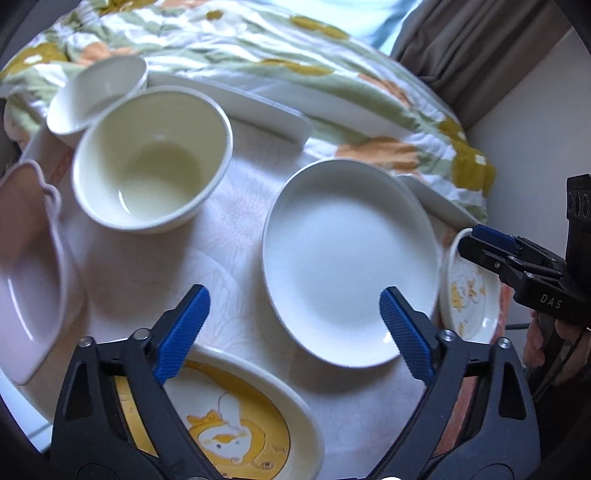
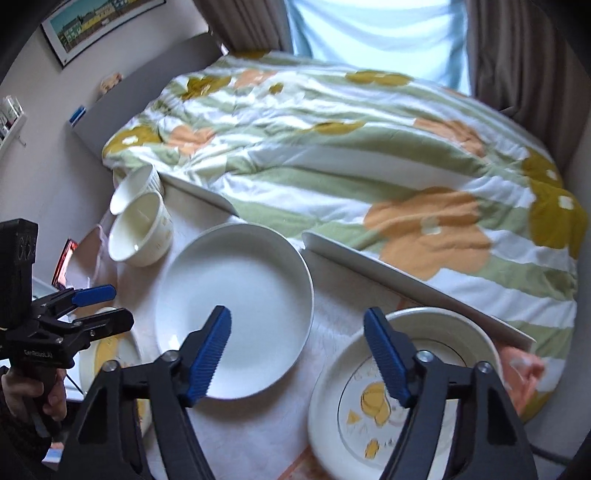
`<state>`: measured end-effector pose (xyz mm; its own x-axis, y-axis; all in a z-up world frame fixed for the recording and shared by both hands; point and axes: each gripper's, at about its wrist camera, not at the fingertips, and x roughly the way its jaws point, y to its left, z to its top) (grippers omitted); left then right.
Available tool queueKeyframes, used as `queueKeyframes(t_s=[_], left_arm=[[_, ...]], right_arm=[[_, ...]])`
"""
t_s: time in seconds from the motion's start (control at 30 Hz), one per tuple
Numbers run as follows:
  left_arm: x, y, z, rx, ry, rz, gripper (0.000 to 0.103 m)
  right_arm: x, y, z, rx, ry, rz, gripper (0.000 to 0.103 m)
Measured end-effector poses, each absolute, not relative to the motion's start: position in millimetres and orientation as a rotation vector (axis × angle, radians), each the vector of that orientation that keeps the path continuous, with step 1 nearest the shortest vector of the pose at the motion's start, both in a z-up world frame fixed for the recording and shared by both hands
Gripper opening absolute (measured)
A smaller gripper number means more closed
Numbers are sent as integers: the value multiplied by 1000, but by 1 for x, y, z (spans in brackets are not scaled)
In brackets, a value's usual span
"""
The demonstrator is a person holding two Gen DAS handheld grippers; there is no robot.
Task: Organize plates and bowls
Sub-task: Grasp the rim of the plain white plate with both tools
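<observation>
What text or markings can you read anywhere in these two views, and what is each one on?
"DAS": white letters on the black body of the right gripper, seen from the left wrist view.
"GenRobotAI", roughly: small, blurred lettering on the black body of the left gripper, seen from the right wrist view.
Framed poster on the wall: shows buildings, no readable text.
Yellow-patterned plates: drawings only, no words.

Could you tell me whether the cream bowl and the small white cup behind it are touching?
Cannot tell. In both wrist views the cream bowl overlaps the small white cup, hiding any gap or contact.
</observation>
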<state>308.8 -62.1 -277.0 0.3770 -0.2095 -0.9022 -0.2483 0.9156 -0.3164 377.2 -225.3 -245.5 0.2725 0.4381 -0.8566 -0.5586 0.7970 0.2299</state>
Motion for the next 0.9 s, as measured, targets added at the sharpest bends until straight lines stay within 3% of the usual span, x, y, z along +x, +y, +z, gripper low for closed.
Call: queueKeyframes(t_s=[0.2,0.3,0.37,0.6,0.77,0.9], left_arm=[[319,-66,-310,-446,1261,60,71],[321,-69,-317,-431,1271,75,67],[322,-70,-317,-418,1274,76,63],[329,-69,-315,-409,1287,80,27],[331,-64,-316,-437,1283,81,21],[328,-56,-317,-490,1279,86,16]], right_arm=[[397,-213,-285,-171,1191,758,48],[401,-210,-296,-189,1227,789,34],[403,-208,-301,-211,1237,801,32],[409,-208,-306,-220,1256,817,22],[409,-205,-306,-215,1259,839,14],[408,-206,-306,-203,1252,836,14]])
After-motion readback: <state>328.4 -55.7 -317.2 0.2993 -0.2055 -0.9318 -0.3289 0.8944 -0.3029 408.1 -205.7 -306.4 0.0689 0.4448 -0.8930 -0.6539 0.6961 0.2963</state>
